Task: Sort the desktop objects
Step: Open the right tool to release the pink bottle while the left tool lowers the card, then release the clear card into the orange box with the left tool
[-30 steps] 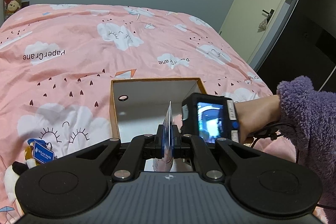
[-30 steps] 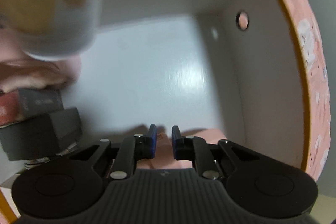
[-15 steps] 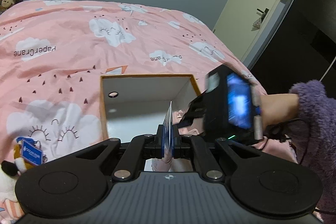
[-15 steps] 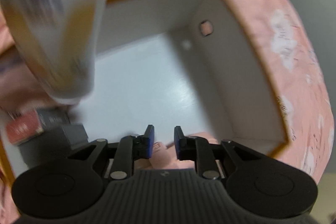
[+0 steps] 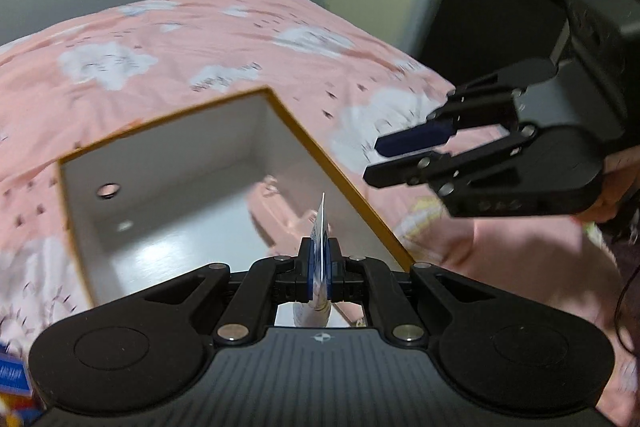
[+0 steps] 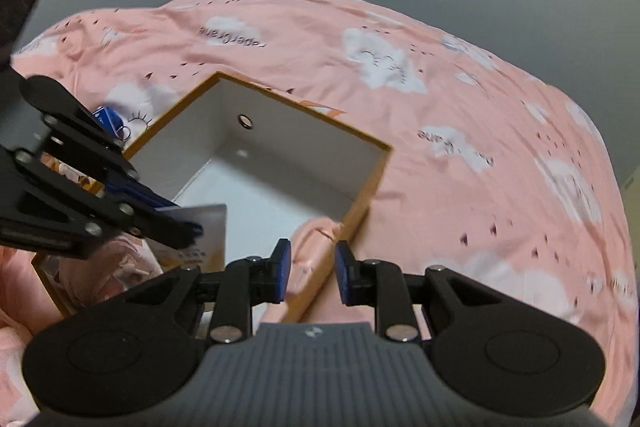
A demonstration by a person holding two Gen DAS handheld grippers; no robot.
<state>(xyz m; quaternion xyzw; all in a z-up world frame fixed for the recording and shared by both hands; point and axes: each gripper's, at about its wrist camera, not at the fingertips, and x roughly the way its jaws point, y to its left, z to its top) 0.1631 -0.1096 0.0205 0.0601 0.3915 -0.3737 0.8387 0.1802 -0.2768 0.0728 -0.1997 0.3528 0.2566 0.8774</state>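
Tube (image 5: 319, 247) sits clamped by its flat crimped end between the pads of the left gripper (image 5: 319, 267), which is closed on it. The round body hangs below the jaws, so the tube can drop straight when released. It hangs over the near end of the box (image 5: 320, 163), above a pink soft item (image 5: 280, 211) already lying inside. In the right wrist view the tube (image 6: 200, 235) shows a white and yellow face with blue print, too small to read.

Right gripper (image 6: 310, 273) holds nothing. Its jaws stand apart with only the box rim and bedding behind them. It hovers above the box's right side (image 5: 404, 155), probably clear of the drop path.

Box is open-topped, white inside with an orange rim (image 6: 304, 107) and a round hole (image 6: 245, 121) in the far wall. It rests on the bed, so both hands reach it from above.

Beyond the box, a blue tag (image 6: 105, 117) lies on the quilt (image 6: 440, 147); its text is unreadable. The quilt's cloud print carries the words "PaperCrane" (image 6: 236, 37), seen upside down.
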